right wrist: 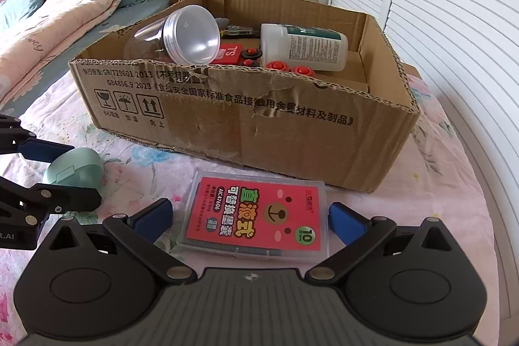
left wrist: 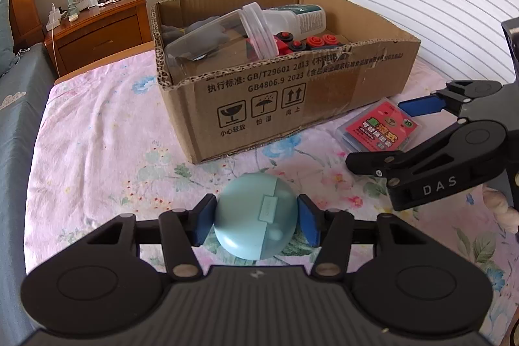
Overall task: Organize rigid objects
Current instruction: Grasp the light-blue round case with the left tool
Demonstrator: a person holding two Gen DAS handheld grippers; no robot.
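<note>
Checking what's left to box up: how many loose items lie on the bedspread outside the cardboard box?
2: the blue round case clamped in the left gripper, and the red card case between the right gripper's open jaws. The box could hide more.

Round case [left wrist: 256, 216] and flat case [right wrist: 256, 216] before the box [right wrist: 292, 132] (bottle [right wrist: 301, 47] inside)

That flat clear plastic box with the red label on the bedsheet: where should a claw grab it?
The flat clear plastic box with the red label lies flat, so grip its two long side edges from above and in front, where the open right claw already straddles it.
</note>
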